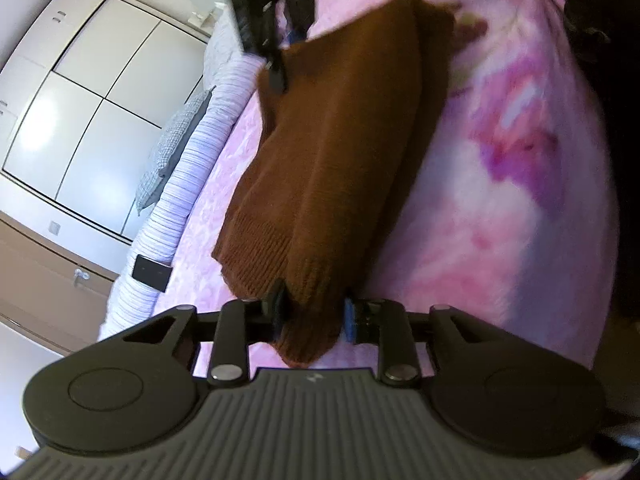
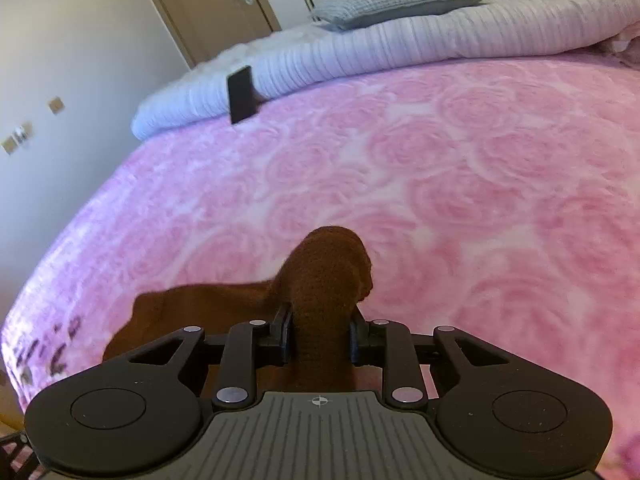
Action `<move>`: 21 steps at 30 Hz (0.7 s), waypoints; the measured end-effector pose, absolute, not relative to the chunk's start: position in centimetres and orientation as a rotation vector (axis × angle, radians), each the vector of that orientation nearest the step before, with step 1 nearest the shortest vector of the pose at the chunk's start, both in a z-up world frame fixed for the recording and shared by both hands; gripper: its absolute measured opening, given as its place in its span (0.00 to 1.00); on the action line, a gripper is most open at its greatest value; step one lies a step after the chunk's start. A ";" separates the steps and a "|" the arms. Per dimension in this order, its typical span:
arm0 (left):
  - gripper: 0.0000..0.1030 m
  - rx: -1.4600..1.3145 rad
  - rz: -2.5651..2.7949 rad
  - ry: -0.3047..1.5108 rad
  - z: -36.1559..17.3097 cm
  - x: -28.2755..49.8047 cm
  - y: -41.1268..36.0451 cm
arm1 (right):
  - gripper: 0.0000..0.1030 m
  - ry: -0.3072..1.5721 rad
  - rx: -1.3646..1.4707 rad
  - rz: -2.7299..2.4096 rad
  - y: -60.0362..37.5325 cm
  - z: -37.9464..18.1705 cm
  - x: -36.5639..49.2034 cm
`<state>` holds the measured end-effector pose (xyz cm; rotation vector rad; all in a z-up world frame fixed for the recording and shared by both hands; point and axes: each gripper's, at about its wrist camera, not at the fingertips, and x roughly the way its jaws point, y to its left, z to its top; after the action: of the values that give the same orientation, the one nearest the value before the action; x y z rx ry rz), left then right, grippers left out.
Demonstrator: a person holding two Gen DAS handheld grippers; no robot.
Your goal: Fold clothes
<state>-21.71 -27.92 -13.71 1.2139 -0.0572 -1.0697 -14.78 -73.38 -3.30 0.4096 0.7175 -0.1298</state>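
Observation:
A brown knitted sweater hangs stretched over the pink flowered blanket on the bed. My left gripper is shut on its ribbed hem end, which bunches between the fingers. My right gripper is shut on another bunch of the same sweater, which sticks up past the fingers; more of it trails off to the left, low over the pink blanket. In the left wrist view the far end of the sweater is held by the other gripper, dark and blurred.
A white ribbed duvet and a grey pillow lie along the far side of the bed. A black phone leans against the duvet. White wardrobe doors and a brown door stand beyond.

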 end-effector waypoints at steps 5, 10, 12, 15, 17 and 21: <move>0.28 1.106 -1.182 -0.051 -11.5 -21.8 -25.8 | 0.55 0.640 0.190 -0.232 -69.0 -2.0 -23.4; 0.41 1.087 -1.242 -0.148 -10.2 -24.7 -25.3 | 0.55 0.592 -0.014 -0.273 -62.2 -2.9 -30.5; 0.41 1.102 -1.244 -0.195 -10.6 -25.1 -26.7 | 0.55 0.571 -0.096 -0.288 -59.5 -3.3 -33.3; 0.41 1.143 -1.256 -0.244 -11.4 -25.4 -28.5 | 0.55 0.558 -0.161 -0.304 -57.1 -3.8 -35.4; 0.40 1.187 -1.259 -0.283 -12.4 -25.4 -29.7 | 0.55 0.560 -0.172 -0.309 -56.5 -4.1 -35.6; 0.32 1.380 -1.213 -0.488 -15.1 -25.4 -30.3 | 0.55 0.568 -0.200 -0.316 -55.3 -4.7 -35.7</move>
<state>-25.40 -30.27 -15.08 1.3802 -0.4876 -1.2125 -35.72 -55.26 -4.74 -0.1998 0.5681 -0.3164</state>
